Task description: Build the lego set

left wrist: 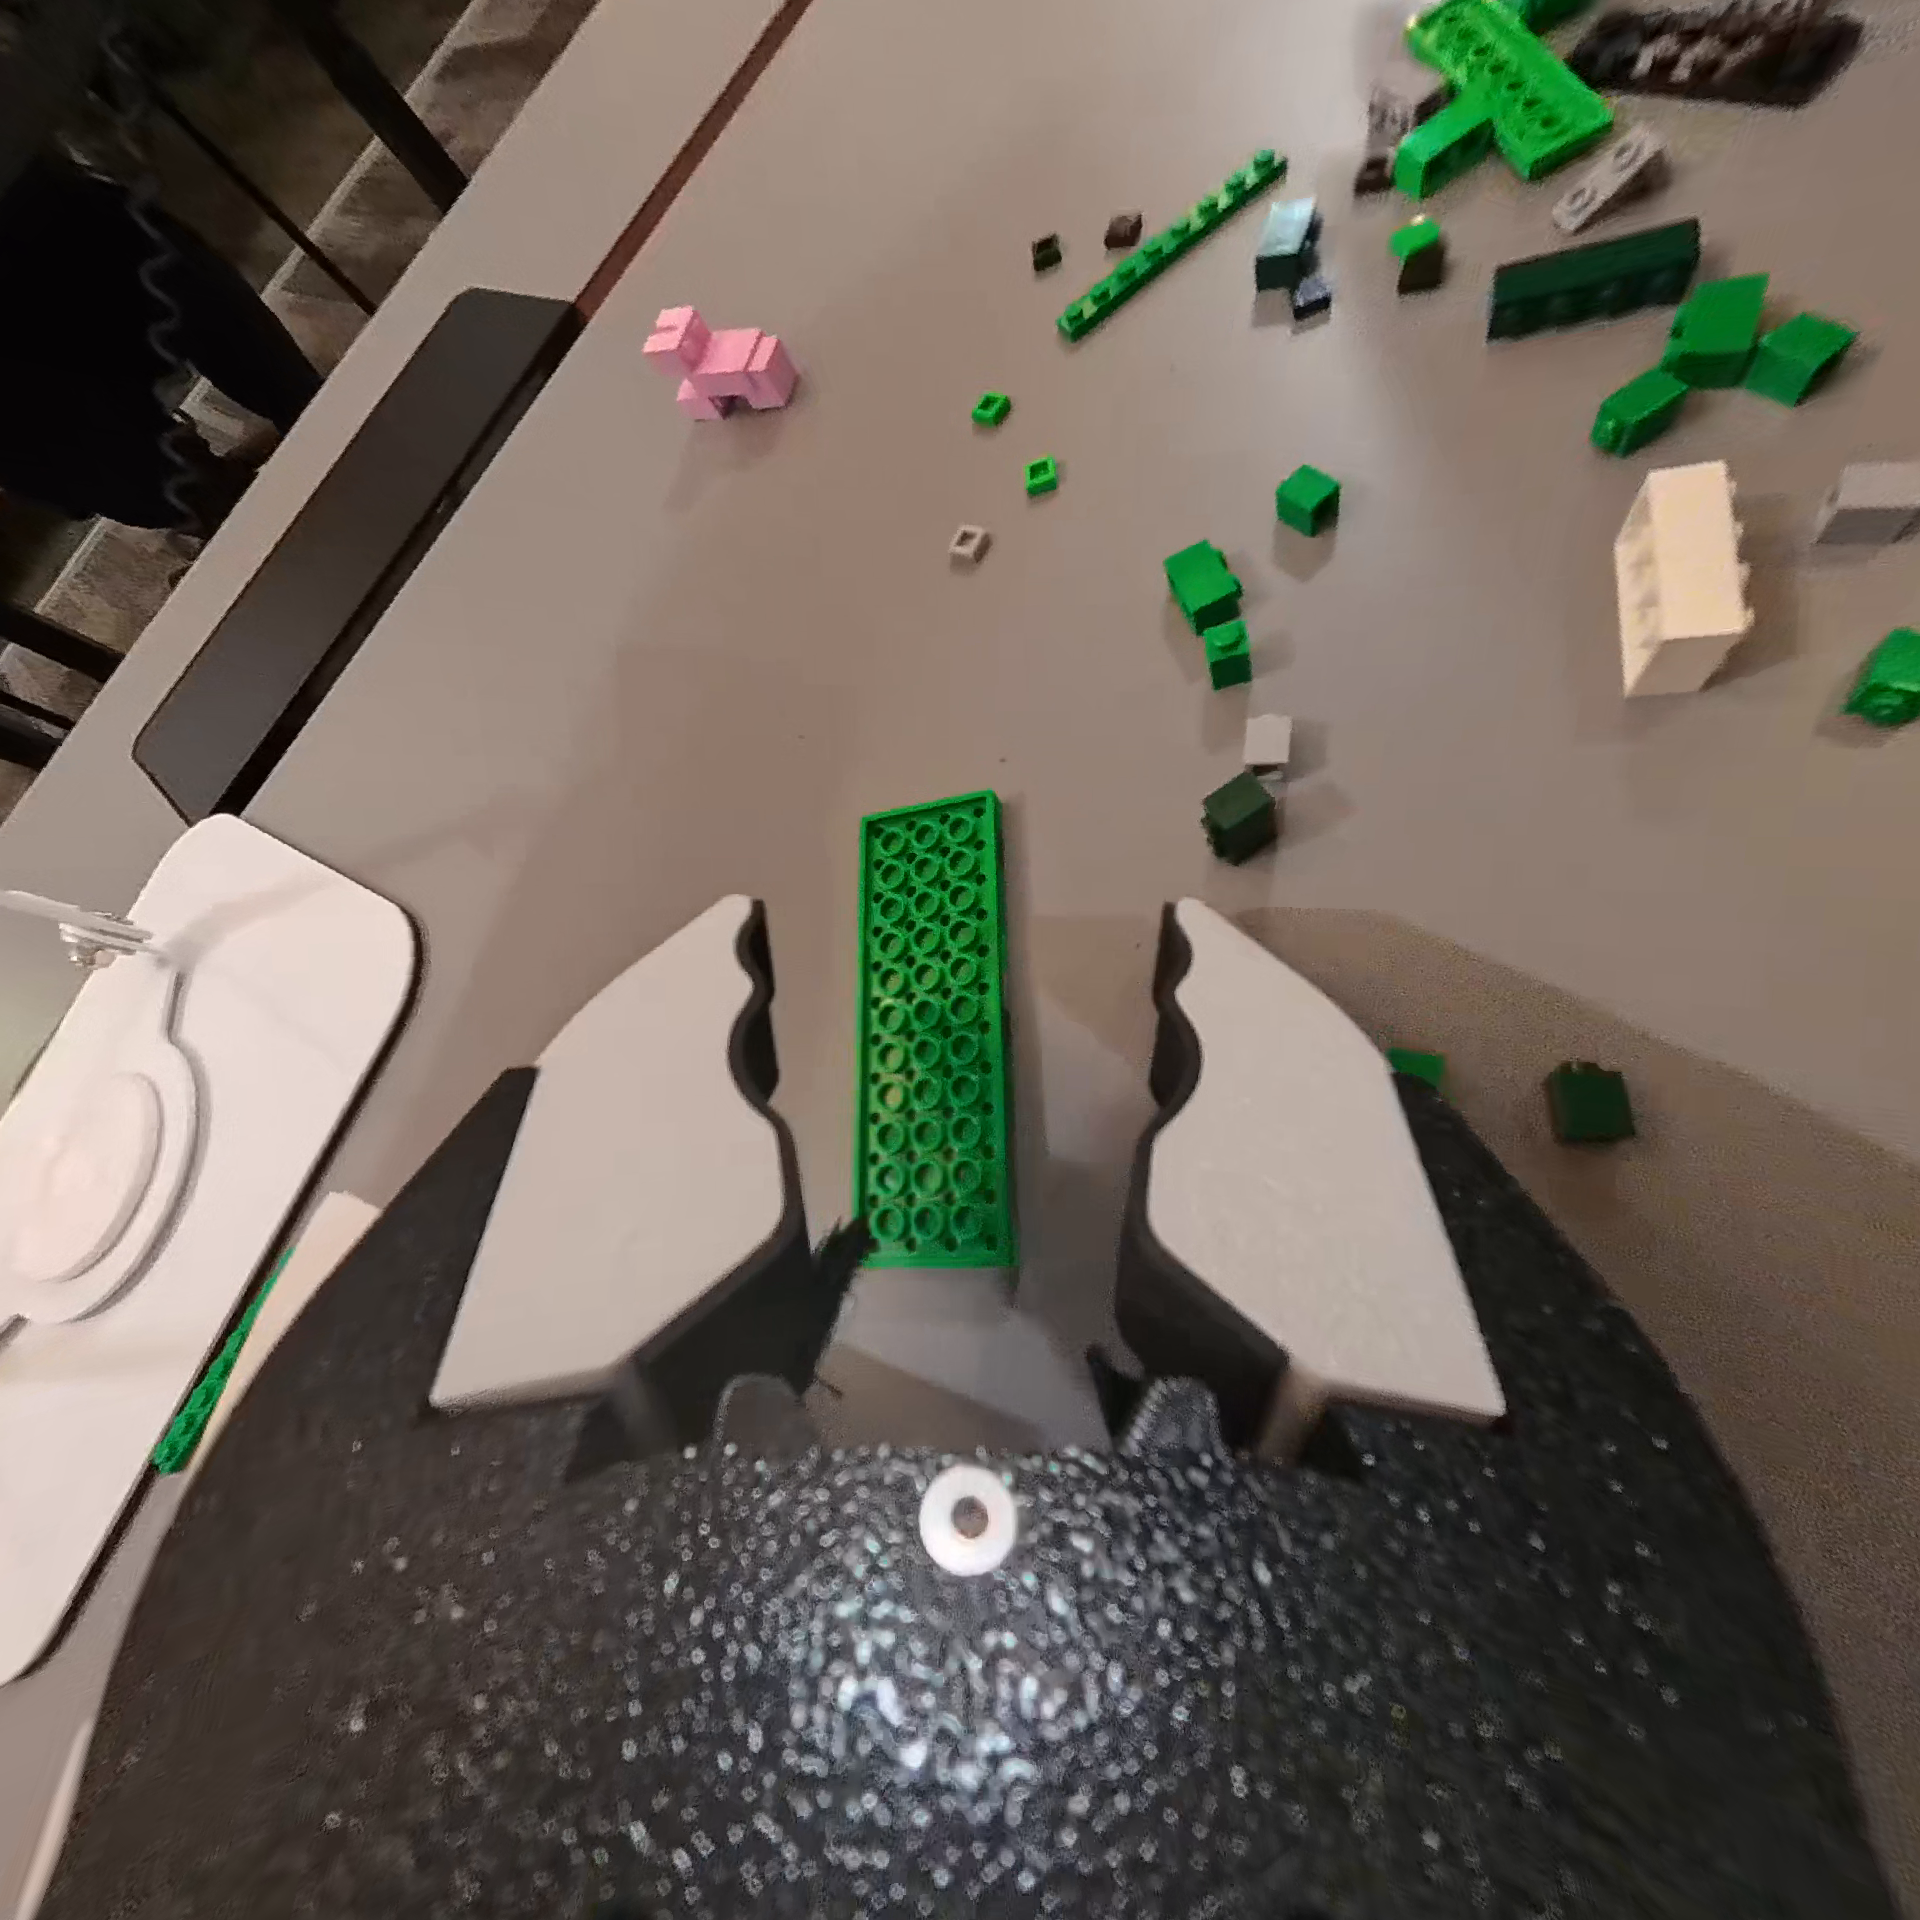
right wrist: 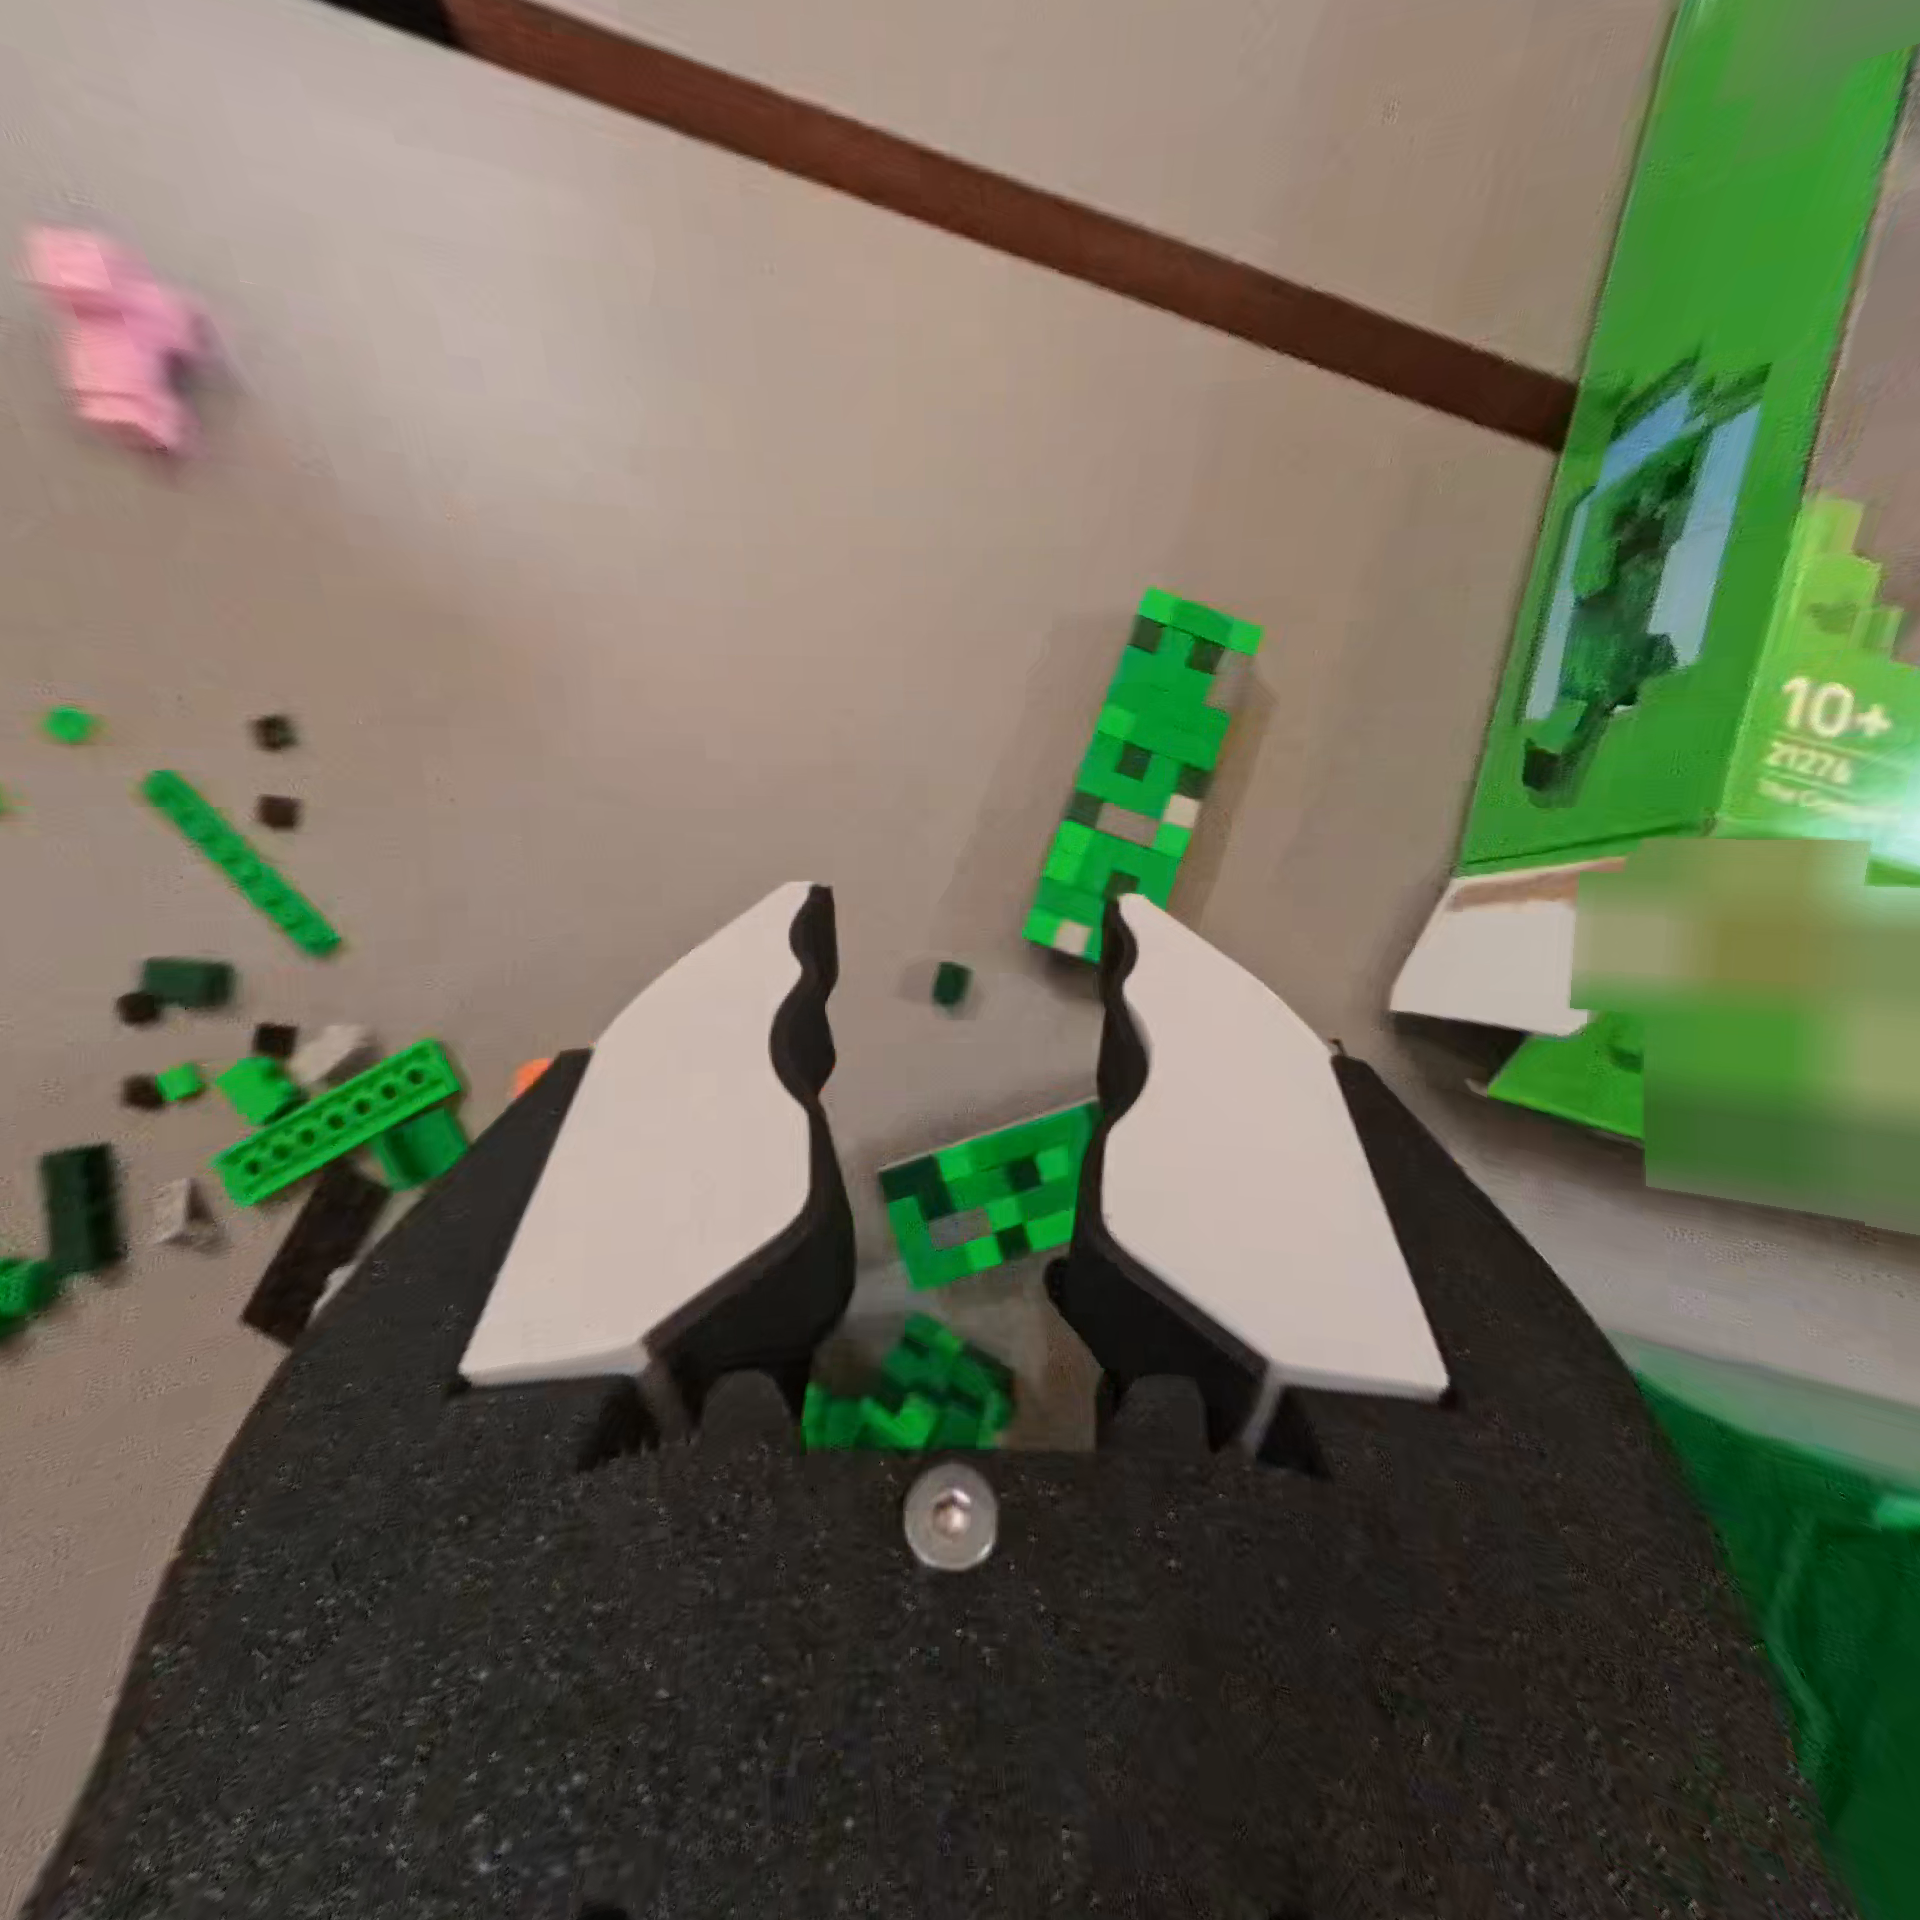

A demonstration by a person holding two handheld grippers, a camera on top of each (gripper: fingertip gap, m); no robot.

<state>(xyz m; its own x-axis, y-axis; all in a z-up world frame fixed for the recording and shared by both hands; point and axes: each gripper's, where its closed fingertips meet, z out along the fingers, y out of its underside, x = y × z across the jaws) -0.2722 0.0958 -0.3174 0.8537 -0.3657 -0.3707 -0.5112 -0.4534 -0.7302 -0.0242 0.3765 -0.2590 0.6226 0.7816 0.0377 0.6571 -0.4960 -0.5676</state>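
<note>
Left wrist view: the left gripper [left wrist: 966,935] is spread wide and empty, a long green plate [left wrist: 935,1029] lying underside-up on the table [left wrist: 623,675] between its fingers, nearer the left one. To grasp well, I would centre on the plate's long edges, descend until the pads bracket them, then close gently; a thin plate may skid or tip.

Right wrist view: the right gripper [right wrist: 966,935] is also wide and empty, a green pixel-patterned panel [right wrist: 982,1195] below and between its fingers, a taller patterned column [right wrist: 1138,769] ahead, and the set's green box [right wrist: 1714,520] to the right.
</note>
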